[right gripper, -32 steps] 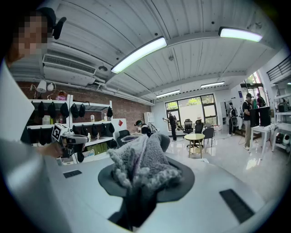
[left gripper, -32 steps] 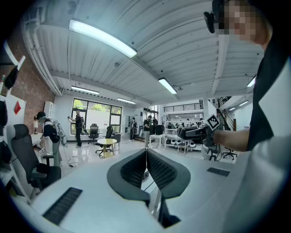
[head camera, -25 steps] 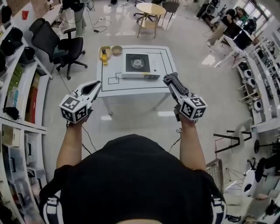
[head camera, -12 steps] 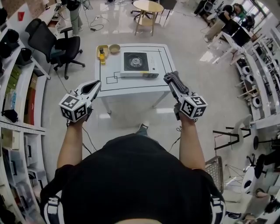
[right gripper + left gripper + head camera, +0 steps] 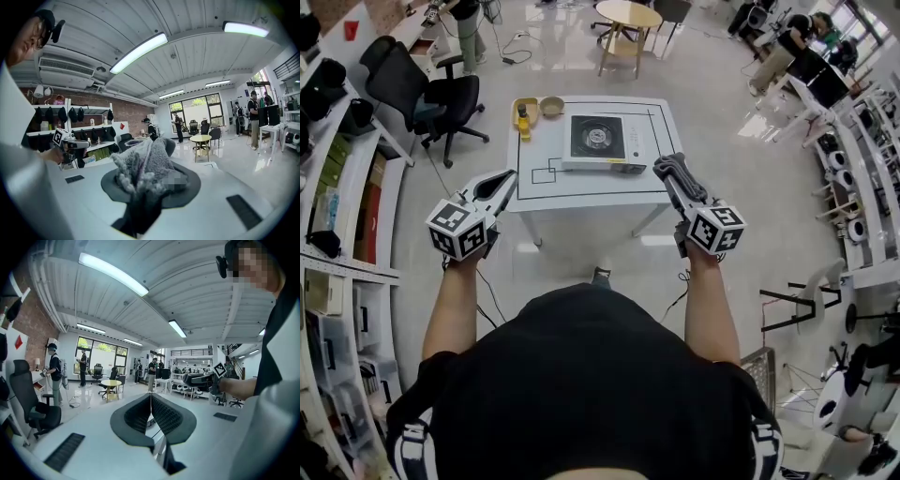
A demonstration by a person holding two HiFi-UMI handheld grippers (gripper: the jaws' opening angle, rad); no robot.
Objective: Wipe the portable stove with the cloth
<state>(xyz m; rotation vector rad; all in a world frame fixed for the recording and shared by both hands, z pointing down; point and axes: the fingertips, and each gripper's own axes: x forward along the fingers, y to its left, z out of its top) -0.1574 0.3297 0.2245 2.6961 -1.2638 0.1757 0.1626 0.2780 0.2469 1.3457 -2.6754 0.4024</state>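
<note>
Stove [image 5: 598, 141] is seen on the far half of the white worktop [image 5: 581, 192], with its black top and round burner facing up and nothing touching it. Whether it is soiled cannot be told from this far.

The cloth [image 5: 675, 173], grey and shaggy, is kept off the worktop, bunched in the right tongs [image 5: 667, 169], which are clamped on it. In the right gripper view the cloth [image 5: 143, 171] is seen bulging up from between the pads. The left tongs [image 5: 506, 178] are pressed together with nothing between them, as is shown in the left gripper view.

Both tongs are held in the air by the near corners of the worktop, well apart from the stove. A bowl [image 5: 551, 106] and a yellow object [image 5: 523, 114] are set at the far left corner, near the stove but not touching it.

The taking of the cloth is judged done. The approach to the stove is judged to be left, and so is all of the wiping, since no contact between cloth and stove is shown.
</note>
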